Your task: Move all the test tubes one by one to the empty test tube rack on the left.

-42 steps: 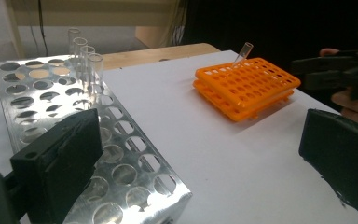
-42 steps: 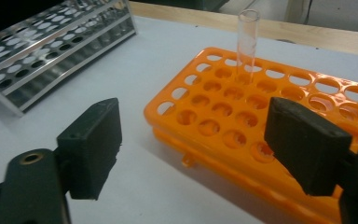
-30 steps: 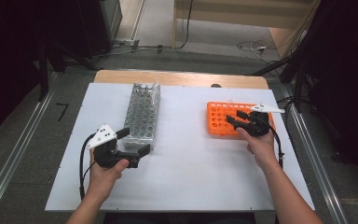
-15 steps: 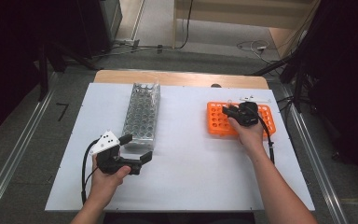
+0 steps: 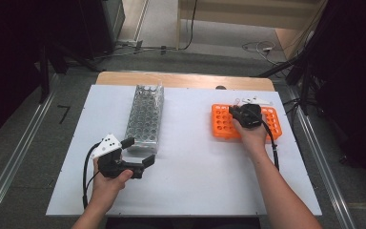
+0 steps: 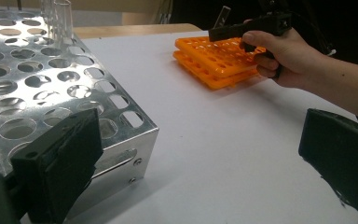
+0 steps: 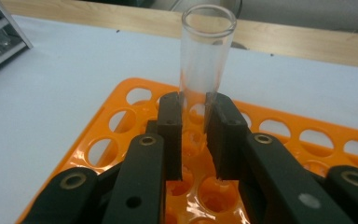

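Note:
A clear test tube [image 7: 206, 56] stands upright in a hole of the orange rack [image 7: 121, 126], and the pads of my right gripper [image 7: 195, 112] press its lower part from both sides; these jaws have just been closing. In the high view that gripper [image 5: 240, 112] sits over the orange rack [image 5: 221, 125] at the right. My left gripper [image 5: 140, 150] rests open at the near end of the metal rack [image 5: 145, 119], with nothing between its fingers. From the left gripper view, the metal rack [image 6: 42, 84] lies beside the left jaw, and the right gripper [image 6: 223, 30] is far off.
Clear tubes [image 6: 60, 18] stand at the far end of the metal rack. The white table top [image 5: 195, 181] ends in a wooden strip [image 5: 186, 80] at the back. Cables trail from both grippers toward the near edge.
The right hand has shifted left over the orange rack, and its jaws have closed on the test tube. The left hand has stayed put.

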A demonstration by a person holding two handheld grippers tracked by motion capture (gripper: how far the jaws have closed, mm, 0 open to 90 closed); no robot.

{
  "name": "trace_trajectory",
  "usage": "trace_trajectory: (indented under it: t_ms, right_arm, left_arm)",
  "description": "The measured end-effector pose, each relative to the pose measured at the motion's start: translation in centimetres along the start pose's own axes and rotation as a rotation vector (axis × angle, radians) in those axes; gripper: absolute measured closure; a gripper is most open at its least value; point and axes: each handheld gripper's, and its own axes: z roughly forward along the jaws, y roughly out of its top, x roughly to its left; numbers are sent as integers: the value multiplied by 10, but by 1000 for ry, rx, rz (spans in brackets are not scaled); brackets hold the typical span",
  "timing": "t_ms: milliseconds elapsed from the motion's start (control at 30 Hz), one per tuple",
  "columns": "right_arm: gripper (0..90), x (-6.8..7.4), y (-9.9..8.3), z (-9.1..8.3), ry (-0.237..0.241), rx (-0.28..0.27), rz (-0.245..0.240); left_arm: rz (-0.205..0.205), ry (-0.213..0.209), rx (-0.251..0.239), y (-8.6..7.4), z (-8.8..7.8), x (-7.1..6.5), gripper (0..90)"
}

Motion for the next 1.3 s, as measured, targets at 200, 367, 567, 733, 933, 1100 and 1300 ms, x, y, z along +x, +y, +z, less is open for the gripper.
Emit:
trace_trajectory:
  t_ms: [200,367,567,733,933,1100,1300]
  right_arm:
    - [739,-1,6,-17,33,-47,-6]
    - [739,0,9,-33,65,-70,-34]
    - [739,5,5,-48,112,-77,-46]
    - [738,9,-3,-59,160,-79,-44]
    - [738,17,-14,-76,212,-82,-69]
    - [739,25,-23,-87,246,-79,-87]
    - [738,37,-33,-96,285,-65,-120]
  left_arm:
    - [8,-7,7,1,2,-2,0]
    - [15,-18,9,2,6,-6,0]
    - [25,-30,11,5,11,-11,0]
    - [38,-42,17,7,16,-16,0]
    - [46,-57,21,10,25,-22,1]
    - [61,-74,21,16,31,-28,1]
    - [71,-95,11,23,41,-38,6]
